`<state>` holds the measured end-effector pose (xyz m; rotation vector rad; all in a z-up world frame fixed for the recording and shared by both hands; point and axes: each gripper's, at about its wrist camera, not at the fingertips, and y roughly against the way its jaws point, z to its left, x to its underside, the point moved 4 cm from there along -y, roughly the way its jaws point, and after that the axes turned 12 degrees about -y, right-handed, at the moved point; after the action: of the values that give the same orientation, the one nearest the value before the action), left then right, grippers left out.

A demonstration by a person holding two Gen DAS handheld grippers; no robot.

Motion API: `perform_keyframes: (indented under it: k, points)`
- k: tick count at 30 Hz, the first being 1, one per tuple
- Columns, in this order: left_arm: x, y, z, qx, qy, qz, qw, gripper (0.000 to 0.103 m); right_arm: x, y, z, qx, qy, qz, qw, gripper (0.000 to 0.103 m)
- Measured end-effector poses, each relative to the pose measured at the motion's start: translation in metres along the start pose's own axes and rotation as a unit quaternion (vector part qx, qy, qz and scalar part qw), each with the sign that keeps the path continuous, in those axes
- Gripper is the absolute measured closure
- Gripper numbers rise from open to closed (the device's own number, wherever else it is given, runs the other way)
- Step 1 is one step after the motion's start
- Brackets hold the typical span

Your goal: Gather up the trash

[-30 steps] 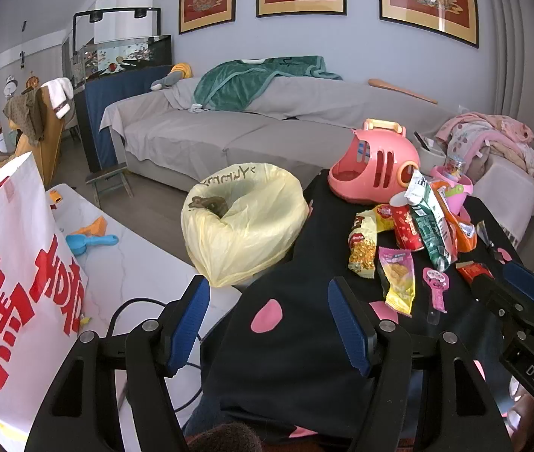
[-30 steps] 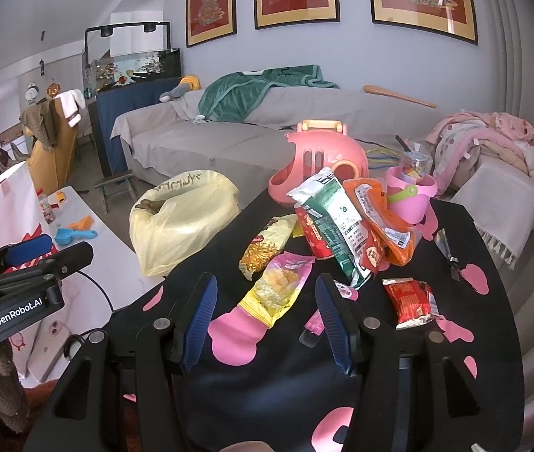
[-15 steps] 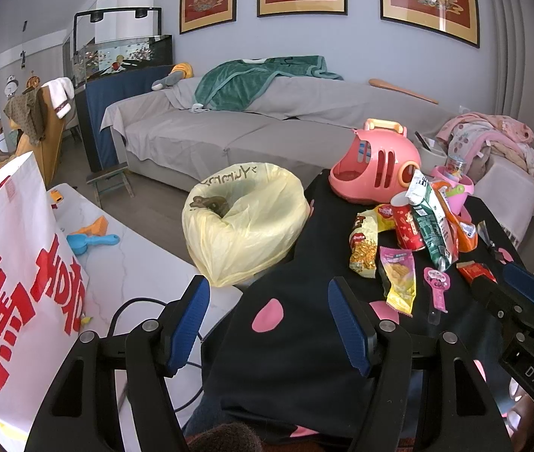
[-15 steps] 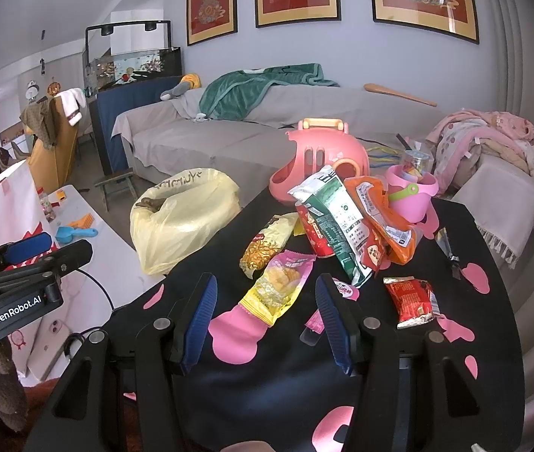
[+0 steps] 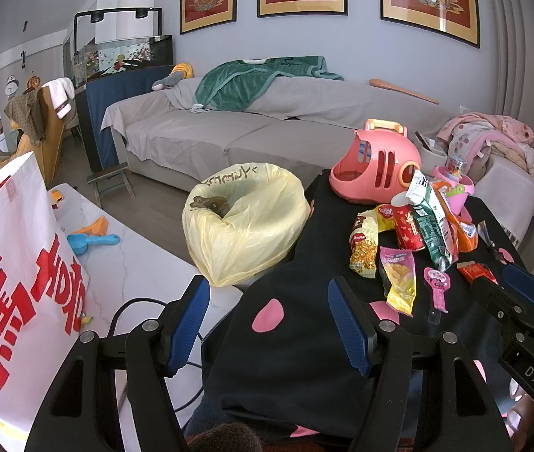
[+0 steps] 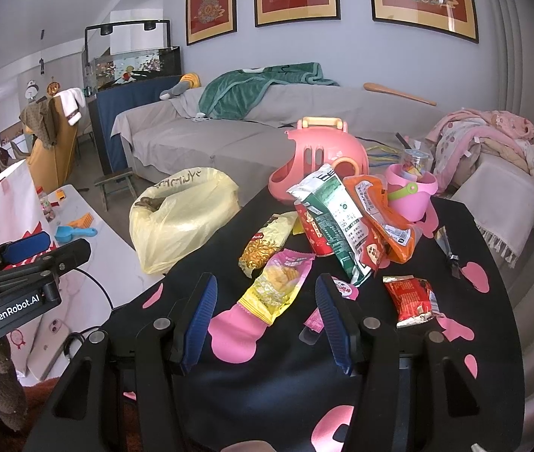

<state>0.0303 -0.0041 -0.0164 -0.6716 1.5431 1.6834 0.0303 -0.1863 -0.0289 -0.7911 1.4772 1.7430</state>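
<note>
Black cloth (image 6: 410, 369): snack wrappers (image 6: 278, 286); yellow bag (image 5: 244, 222) beside.

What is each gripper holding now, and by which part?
Nothing is held. The left gripper and the right gripper are both open, with only the black cloth below them.

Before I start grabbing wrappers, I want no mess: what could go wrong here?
1. The upright wrappers lean on the red can; pulling one may topple the pile.
2. The yellow trash bag sags beside the table edge, so a dropped wrapper could miss it.
3. The pink bucket holds toys, not trash.
</note>
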Motion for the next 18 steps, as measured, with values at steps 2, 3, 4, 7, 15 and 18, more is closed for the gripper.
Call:
perform_keyframes:
  k: [2, 3, 4, 7, 15, 18]
  points:
    - [0.0000, 0.0000, 0.0000, 0.000, 0.000, 0.000, 1.0000, 0.037, -0.0001, 0.0002, -0.0001, -0.001, -0.001, 0.000, 1.000, 0.050]
    - [0.0000, 0.0000, 0.0000, 0.000, 0.000, 0.000, 1.0000, 0.037, -0.0005, 0.0002, 0.0001, -0.001, -0.001, 0.001, 1.000, 0.050]
    - [0.0000, 0.0000, 0.0000, 0.000, 0.000, 0.000, 1.0000, 0.037, -0.0013, -0.0003, -0.0001, 0.001, 0.000, 0.000, 1.000, 0.050]
    - [0.0000, 0.0000, 0.0000, 0.000, 0.000, 0.000, 1.0000, 0.037, -0.0012, -0.0003, -0.0003, 0.000, -0.001, 0.001, 1.000, 0.050]
    - [-0.0002, 0.0004, -0.0004, 0.000, -0.001, -0.001, 1.0000, 0.037, 0.0000, -0.0004, -0.0016, 0.001, -0.003, 0.001, 1.000, 0.050]
    - [-0.0018, 0.0044, 0.0008, 0.002, -0.001, 0.000, 1.0000, 0.037, -0.0003, -0.0002, -0.0023, 0.002, -0.002, 0.000, 1.000, 0.050]
